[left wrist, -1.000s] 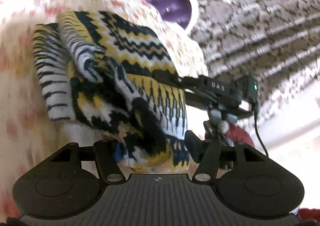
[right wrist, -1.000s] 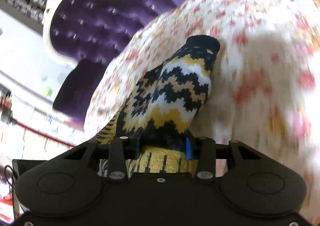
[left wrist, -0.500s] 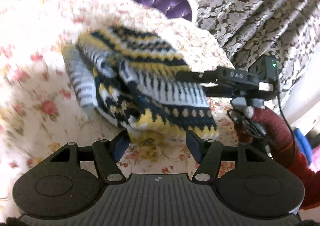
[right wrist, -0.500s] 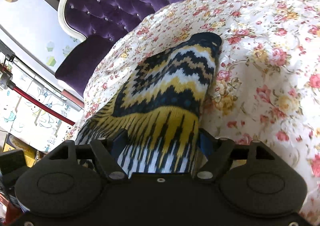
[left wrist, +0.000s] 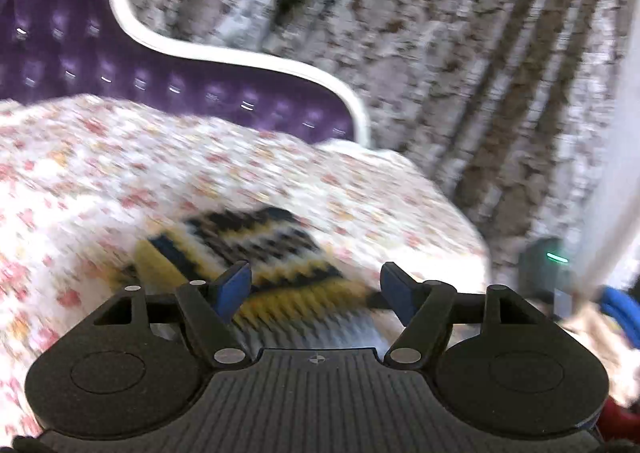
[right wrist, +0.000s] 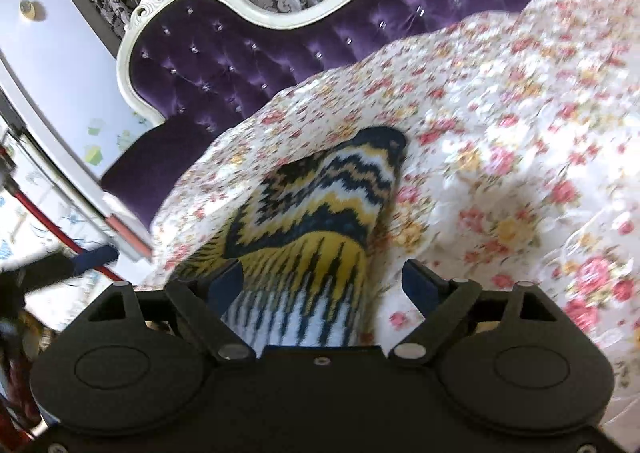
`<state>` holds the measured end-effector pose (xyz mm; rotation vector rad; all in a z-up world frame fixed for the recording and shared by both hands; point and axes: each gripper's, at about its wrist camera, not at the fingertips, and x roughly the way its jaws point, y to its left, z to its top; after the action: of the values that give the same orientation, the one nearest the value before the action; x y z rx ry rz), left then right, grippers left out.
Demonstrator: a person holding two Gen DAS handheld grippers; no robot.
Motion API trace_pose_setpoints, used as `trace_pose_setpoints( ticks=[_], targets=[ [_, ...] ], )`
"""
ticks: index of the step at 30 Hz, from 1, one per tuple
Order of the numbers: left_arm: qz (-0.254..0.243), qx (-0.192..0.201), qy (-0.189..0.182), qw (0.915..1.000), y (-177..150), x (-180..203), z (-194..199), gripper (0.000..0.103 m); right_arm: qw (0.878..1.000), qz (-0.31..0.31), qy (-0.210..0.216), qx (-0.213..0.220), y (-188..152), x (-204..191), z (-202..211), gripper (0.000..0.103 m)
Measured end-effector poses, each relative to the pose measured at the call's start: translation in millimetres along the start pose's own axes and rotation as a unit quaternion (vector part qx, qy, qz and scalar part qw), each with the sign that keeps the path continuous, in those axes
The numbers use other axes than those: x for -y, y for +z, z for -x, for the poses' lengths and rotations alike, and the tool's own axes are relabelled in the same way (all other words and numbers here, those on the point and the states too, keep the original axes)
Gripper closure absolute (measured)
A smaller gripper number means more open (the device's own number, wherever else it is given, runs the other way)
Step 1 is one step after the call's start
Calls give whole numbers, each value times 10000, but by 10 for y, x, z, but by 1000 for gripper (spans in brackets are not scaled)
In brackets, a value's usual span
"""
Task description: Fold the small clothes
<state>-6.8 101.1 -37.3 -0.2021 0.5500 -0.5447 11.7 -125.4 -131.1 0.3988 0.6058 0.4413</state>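
The left gripper [left wrist: 316, 277] stood with its jaws well apart; they had just been opening, and nothing was pinched between them. The knitted sweater [left wrist: 256, 253] lay folded on the flowered bedspread [left wrist: 120, 157] just past the blue fingertips [left wrist: 234, 285], and no pad pressed on it. The right gripper [right wrist: 322, 279] was spread wider still, its jaws also having just been opening. The sweater [right wrist: 320, 213] lay between the fingertips [right wrist: 226, 281] there, close to the left one, with a clear gap to the right one; it was not clamped.

Both grippers pointed down at a slant toward the bed.

The left wrist view was badly blurred; it showed the end of the purple headboard [left wrist: 60, 53], the patterned curtain [left wrist: 460, 53], and, at the right edge, a dark box with a green light [left wrist: 548, 265] and a bit of red sleeve [left wrist: 618, 419]. The right wrist view was sharper, showing the sweater's zigzag bands in yellow, white and dark blue, more of the headboard's [right wrist: 260, 53] length with its carved white frame, and a pale wall [right wrist: 48, 53] at the left.
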Motion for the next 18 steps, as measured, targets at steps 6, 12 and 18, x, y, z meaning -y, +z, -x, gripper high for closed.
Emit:
trace_pose_setpoints(
  ticks=[6,12,18],
  targets=[
    [72,-49,943,9955,-165,-315,-544,32,9992,265,-275,153,25,-29,9,12],
    [-197,-576,1627,9848,-520,-487,-668,31,9972,511,-514,172,64,-54,-82,11],
    [390,-476,1488,9870,-702,-654,-455,30,9919,713,-999,319,209,-82,-279,10]
  ],
)
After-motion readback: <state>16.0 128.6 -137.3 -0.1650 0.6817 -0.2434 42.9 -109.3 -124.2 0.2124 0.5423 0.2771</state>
